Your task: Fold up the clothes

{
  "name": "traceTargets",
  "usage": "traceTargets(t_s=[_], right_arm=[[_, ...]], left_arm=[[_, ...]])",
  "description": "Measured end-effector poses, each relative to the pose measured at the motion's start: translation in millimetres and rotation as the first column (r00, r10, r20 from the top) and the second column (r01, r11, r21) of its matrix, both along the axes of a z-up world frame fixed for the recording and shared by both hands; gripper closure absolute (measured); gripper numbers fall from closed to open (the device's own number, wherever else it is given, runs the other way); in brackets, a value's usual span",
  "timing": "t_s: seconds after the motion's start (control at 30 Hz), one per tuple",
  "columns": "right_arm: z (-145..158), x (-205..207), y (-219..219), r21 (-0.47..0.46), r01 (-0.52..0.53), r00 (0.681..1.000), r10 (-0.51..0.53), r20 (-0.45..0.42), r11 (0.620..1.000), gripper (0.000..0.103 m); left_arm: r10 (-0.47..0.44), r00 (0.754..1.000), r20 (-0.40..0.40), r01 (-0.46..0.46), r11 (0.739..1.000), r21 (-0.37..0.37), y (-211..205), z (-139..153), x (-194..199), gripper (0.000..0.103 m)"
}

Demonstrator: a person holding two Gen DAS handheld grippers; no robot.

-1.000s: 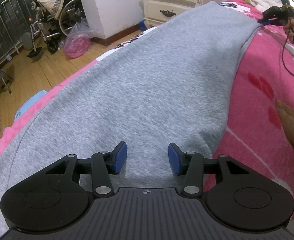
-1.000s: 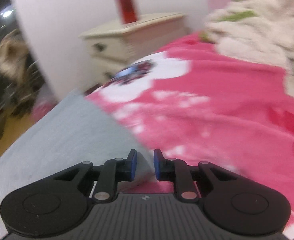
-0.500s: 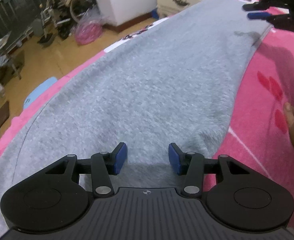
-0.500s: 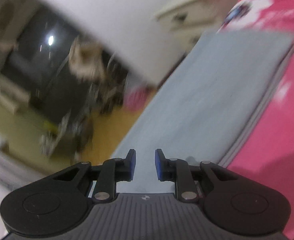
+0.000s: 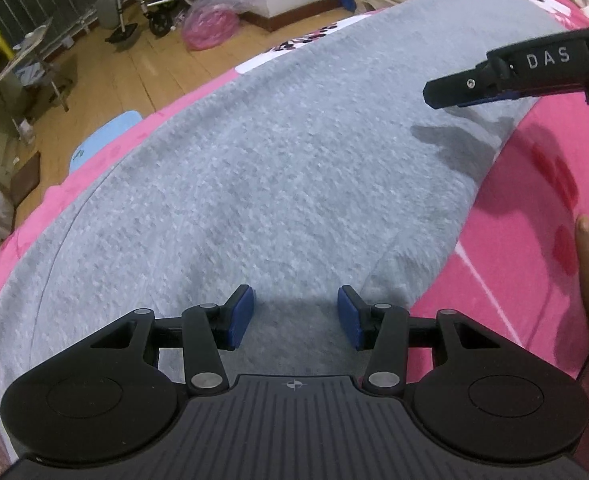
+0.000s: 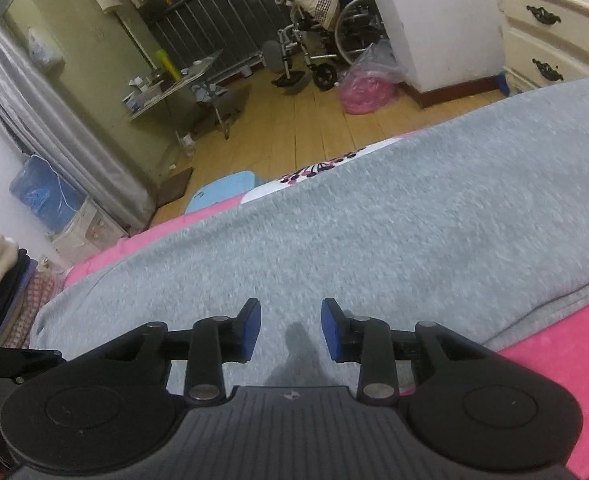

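Left wrist view: grey garment (image 5: 294,168), a nubbly fleece-like knit folded into a long band, lay flat on the pink bedspread (image 5: 534,208), running ahead of and beneath the left gripper (image 5: 293,316), whose blue pads stood wide apart, holding nothing. Right gripper (image 6: 290,330) hung just above the same cloth near its layered edge, jaws parted, empty.
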State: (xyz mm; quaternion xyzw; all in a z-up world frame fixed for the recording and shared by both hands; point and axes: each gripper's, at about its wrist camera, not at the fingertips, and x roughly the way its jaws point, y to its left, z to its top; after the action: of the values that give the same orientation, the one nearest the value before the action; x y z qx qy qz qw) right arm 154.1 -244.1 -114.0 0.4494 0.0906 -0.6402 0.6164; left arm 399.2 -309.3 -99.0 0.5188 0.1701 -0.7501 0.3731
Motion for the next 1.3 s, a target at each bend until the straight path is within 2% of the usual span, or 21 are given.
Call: traceTargets(t_s=[0.1,0.3,0.43,0.5,0.6,0.67,0.8,0.87,0.97,1.1,1.17,1.23,1.3], right_arm=[[-1.5,0.3,3.1,-0.002,0.005,1.000,-0.005,0.000,1.000,0.067],[-2.1,-4.0,10.9,-0.023,0.031,0.999,-0.032,-0.015,0.999,0.067],[2.7,4.9,5.6,-0.046,-0.041,0.996,0.037,-0.079,0.998,0.067],[6.1,11.8,1.5,-0.057,-0.095,0.989,0.088,-0.115,0.994,0.068],[4.4,31.1,-2.4,-0.051,-0.242,0.955,0.228,-0.187,0.969,0.068],[-3.8,42.2,0.5,-0.030,-0.328,0.921,0.312,-0.235,0.944,0.069],[-20.2,64.4,6.3,0.025,-0.488,0.823,0.470,-0.320,0.872,0.069],[-22.9,72.9,7.5,0.056,-0.548,0.773,0.531,-0.347,0.834,0.069],[-2.3,75.6,-0.4,0.079,-0.580,0.749,0.569,-0.340,0.811,0.069],[19.9,95.9,-32.2,0.012,-0.628,0.731,0.595,-0.334,0.778,0.069],[16.9,116.5,-53.0,-0.003,-0.653,0.719,0.619,-0.314,0.757,0.069],[3.1,138.8,-63.9,0.016,-0.683,0.693,0.654,-0.304,0.731,0.069],[-13.1,152.0,-62.9,0.061,-0.698,0.665,0.677,-0.316,0.714,0.069]], left_arm=[[0.006,1.000,-0.008,-0.006,1.000,-0.004,1.2,2.4,3.9,0.056],[0.036,0.999,0.011,-0.035,0.997,-0.069,2.6,26.7,43.7,0.057],[0.056,0.998,0.024,-0.053,0.992,-0.114,3.3,42.1,72.8,0.057],[0.081,0.997,-0.002,-0.080,0.992,-0.101,3.0,41.3,88.0,0.057],[0.132,0.988,-0.077,-0.135,0.990,-0.044,2.3,31.6,103.1,0.057],[0.150,0.985,-0.086,-0.153,0.988,-0.030,3.8,18.3,104.5,0.057],[0.187,0.980,-0.073,-0.187,0.982,0.009,7.9,-9.7,114.2,0.057],[0.195,0.976,-0.099,-0.194,0.981,0.024,10.2,-10.8,124.7,0.056],[0.193,0.974,-0.118,-0.193,0.981,0.015,9.5,0.7,129.3,0.057],[0.209,0.955,-0.211,-0.214,0.977,0.001,-8.2,16.0,130.1,0.057],[0.219,0.944,-0.246,-0.228,0.974,-0.005,-19.5,17.2,128.1,0.057],[0.235,0.939,-0.252,-0.246,0.969,-0.015,-34.7,4.9,121.2,0.057],[0.217,0.951,-0.221,-0.234,0.971,-0.054,-45.1,-12.1,115.2,0.056]])
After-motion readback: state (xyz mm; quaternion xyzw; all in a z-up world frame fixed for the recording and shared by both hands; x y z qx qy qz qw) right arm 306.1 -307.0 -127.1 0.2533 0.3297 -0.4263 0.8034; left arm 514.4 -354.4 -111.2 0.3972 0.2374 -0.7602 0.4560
